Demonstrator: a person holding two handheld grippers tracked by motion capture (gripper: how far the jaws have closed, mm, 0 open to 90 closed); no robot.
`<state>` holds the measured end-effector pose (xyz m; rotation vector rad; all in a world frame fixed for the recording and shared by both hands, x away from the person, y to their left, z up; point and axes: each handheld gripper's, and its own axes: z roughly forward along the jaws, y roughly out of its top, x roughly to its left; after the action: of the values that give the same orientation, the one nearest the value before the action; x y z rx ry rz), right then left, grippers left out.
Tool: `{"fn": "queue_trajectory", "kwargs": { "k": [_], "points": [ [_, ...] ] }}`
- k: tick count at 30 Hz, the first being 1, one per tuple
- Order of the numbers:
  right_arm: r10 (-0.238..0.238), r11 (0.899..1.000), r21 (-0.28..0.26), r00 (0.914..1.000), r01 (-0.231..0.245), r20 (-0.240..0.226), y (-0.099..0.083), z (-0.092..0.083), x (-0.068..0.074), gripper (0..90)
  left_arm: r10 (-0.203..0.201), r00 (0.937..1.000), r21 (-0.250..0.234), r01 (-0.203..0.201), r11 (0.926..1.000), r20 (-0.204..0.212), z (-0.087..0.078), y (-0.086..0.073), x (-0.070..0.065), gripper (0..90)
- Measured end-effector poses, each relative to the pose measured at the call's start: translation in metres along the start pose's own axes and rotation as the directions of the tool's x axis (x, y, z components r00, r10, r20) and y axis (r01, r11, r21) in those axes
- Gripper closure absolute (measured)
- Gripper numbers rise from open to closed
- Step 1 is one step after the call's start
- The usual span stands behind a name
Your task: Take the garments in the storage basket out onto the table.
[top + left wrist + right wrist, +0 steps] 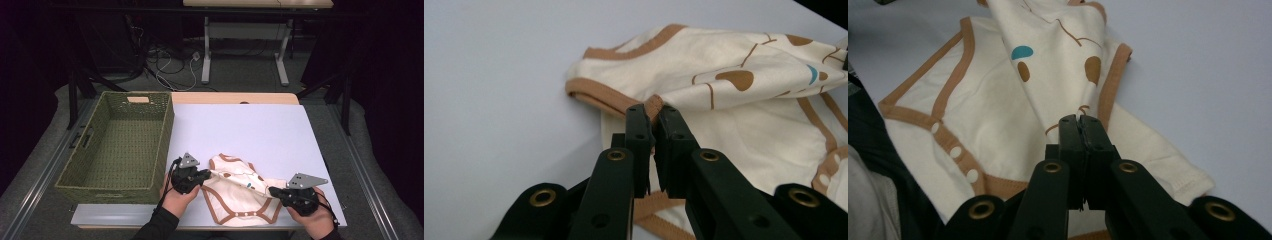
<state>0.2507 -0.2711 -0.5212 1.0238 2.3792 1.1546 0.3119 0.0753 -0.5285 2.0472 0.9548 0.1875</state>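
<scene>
A cream baby bodysuit (235, 192) with brown trim and small brown and teal marks lies near the front of the white table top (245, 130). My left gripper (206, 173) is at its left edge, shut on the brown-trimmed hem (653, 106). My right gripper (272, 191) is at its right side, shut on a fold of the printed cloth (1068, 75). The fabric between the two grippers is lifted into a stretched ridge. Snap buttons (955, 151) line the bodysuit's lower trim.
A green woven basket (80, 170) with nothing in it stands on the table's left side, close to my left hand. The far half of the white top is bare. Beyond the table stand desk legs (206, 50) and floor cables (170, 65).
</scene>
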Motion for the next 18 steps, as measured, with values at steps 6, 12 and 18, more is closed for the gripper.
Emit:
{"fn": "queue_trajectory", "kwargs": {
  "k": [6, 12, 18],
  "points": [
    [-0.010, 0.999, 0.033, 0.9997, 0.011, -0.024, -0.007, 0.005, 0.003, 89.5, 0.009, 0.9999, 0.018, -0.009, 0.9998, 0.008, 0.000, -0.009, -0.002, 84.4],
    [-0.003, 0.998, 0.055, 0.9989, 0.005, -0.046, -0.010, 0.007, 0.006, 89.4, 0.007, 0.9999, 0.044, -0.008, 0.9990, 0.010, -0.001, -0.019, -0.006, 84.0],
    [0.009, 0.998, 0.058, 0.9982, -0.005, -0.060, -0.014, 0.008, 0.009, 88.0, 0.026, 0.9996, 0.048, -0.027, 0.9985, 0.011, -0.006, -0.024, -0.008, 84.0]
  ]
}}
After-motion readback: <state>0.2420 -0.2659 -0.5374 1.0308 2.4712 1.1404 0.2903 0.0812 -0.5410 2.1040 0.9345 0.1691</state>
